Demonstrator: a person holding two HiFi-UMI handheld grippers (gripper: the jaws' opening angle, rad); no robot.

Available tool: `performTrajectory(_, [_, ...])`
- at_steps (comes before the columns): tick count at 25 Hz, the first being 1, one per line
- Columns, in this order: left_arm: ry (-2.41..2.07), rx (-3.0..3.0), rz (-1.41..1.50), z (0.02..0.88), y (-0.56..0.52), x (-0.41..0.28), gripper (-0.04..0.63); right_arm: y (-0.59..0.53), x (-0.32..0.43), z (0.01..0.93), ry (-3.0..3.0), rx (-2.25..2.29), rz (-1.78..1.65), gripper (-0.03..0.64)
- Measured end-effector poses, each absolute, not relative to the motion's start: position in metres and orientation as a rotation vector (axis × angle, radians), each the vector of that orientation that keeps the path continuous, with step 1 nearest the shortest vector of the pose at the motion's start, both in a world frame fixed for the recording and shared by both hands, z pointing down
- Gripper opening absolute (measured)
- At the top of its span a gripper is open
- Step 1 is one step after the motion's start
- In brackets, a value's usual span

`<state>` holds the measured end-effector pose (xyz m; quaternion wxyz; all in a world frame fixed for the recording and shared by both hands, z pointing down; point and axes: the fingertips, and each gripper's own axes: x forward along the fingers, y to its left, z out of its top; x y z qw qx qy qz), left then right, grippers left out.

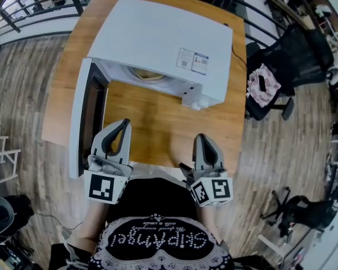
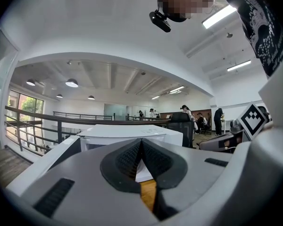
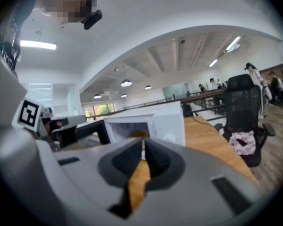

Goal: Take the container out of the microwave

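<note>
A white microwave (image 1: 158, 38) stands on the wooden table (image 1: 158, 122) with its door (image 1: 81, 122) swung open to the left. Inside the cavity only the rim of a tan container (image 1: 148, 75) shows; the right gripper view shows it as a brownish patch (image 3: 139, 134). My left gripper (image 1: 123, 124) hovers over the table just in front of the open door, shut and empty, its pads meeting (image 2: 141, 142). My right gripper (image 1: 203, 138) is beside it to the right, short of the microwave (image 3: 165, 121), pads together (image 3: 143, 146) with nothing between them.
The open door juts toward me along the table's left side. A black office chair with a pink cloth (image 1: 263, 86) stands right of the table. A cable runs off the microwave's right rear. Railings (image 1: 28, 4) lie beyond; a small white stool (image 1: 0, 156) stands at left.
</note>
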<state>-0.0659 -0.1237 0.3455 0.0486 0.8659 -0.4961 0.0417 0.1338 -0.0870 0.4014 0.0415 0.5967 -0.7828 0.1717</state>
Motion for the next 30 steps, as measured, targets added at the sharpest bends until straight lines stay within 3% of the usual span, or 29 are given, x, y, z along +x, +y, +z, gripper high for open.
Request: performTrajectory(30, [-1.476,2.691,0.196,0.348,-0.131,-0.066,0.031,-0.088,0.130,0.397,-2.392,1.832,0.486,0.040])
